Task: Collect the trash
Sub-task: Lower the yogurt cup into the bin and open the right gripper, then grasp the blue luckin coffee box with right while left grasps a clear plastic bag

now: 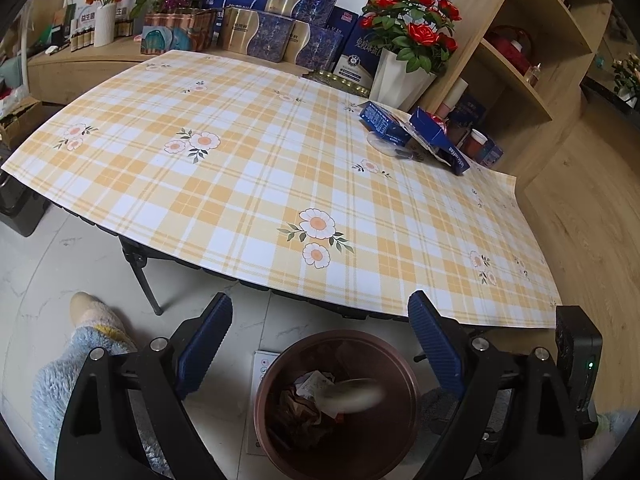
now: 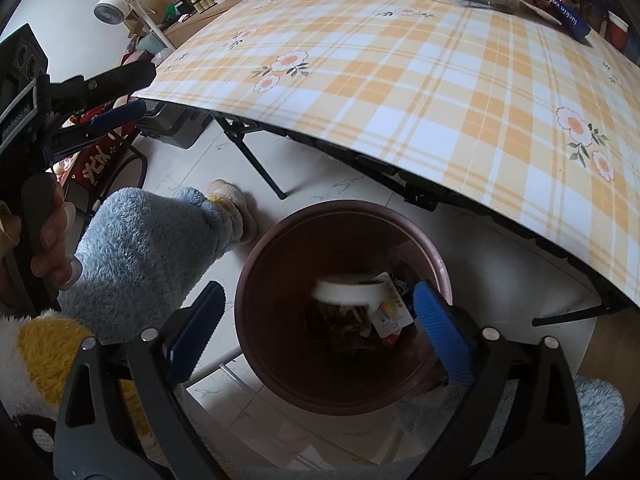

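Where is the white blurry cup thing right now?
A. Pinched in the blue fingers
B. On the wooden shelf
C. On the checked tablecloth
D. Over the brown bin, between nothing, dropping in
D: the white cup appears blurred above the trash inside the brown bin, and the right gripper fingers stand wide apart, not touching it.

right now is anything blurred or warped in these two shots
Left wrist view: the pale item over the trash bin is smeared by motion; the table edge bows from fisheye. Right wrist view: the same white item is blurred, while the tablecloth stays sharp and curved.
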`<state>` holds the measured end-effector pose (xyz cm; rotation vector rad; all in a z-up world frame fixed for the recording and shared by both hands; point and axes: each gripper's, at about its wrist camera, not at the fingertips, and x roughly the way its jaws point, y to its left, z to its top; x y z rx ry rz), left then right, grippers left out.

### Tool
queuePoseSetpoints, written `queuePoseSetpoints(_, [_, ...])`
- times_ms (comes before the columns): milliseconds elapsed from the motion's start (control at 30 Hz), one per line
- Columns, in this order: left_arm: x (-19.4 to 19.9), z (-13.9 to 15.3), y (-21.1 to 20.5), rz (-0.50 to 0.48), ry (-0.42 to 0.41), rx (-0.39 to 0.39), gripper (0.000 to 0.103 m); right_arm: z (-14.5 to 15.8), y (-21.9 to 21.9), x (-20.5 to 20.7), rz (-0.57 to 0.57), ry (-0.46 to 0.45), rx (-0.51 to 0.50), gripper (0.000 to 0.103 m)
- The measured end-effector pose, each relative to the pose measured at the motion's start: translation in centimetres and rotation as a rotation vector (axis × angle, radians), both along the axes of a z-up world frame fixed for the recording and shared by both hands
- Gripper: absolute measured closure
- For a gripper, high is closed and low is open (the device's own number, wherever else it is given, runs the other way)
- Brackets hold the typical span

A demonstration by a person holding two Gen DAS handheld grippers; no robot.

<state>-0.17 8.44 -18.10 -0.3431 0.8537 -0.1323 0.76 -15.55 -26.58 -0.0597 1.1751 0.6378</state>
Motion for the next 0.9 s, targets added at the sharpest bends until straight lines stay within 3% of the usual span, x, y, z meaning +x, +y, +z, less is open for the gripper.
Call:
queuePoseSetpoints(400, [0.3,-0.7,-0.6,-0.015,0.027,0.009,0.016,1.7,-1.5,1.5,-0.055,-0.102,-0.058,0.006])
queuePoseSetpoints(900, [1.7,-1.7,-1.2,-0.036,0.066,0.021,0.016,2.5,-4.8,4.2,-0.184,-0.161,-0.094,0.006])
